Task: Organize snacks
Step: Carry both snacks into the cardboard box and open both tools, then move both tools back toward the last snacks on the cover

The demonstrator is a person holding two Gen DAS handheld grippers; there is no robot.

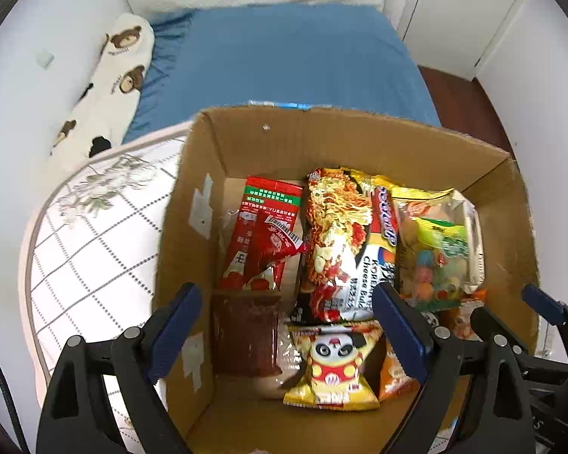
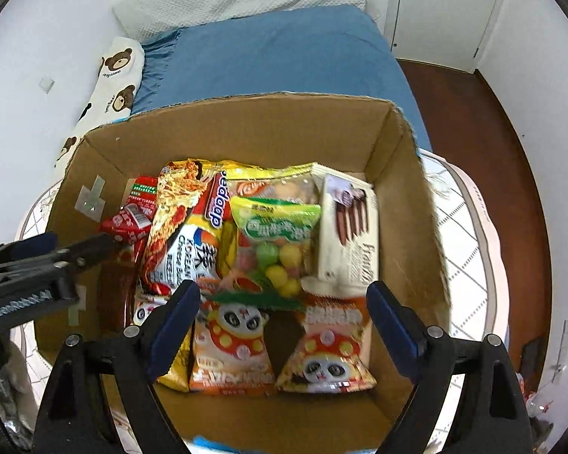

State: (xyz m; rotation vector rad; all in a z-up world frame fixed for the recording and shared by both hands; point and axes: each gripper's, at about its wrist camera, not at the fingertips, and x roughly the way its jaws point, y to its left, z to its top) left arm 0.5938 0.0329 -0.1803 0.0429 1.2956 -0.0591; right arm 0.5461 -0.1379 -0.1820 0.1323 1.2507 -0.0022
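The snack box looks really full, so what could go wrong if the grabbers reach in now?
1. The open left gripper hangs over the panda packet; pinching might crush the chips.
2. The cardboard box is tightly packed, so the open right gripper could snag neighbouring packets like the candy bag.

Beyond the fingers: a bed [image 1: 284, 56] with blue sheet against a white wall [image 1: 56, 19], a bear-print bolster [image 1: 106, 87] at its left, white cabinet doors [image 1: 473, 11] and dark wood floor [image 2: 473, 121] to the right.

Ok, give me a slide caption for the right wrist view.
Open right gripper above a cardboard box packed with snacks, the left gripper reaching in beside it.
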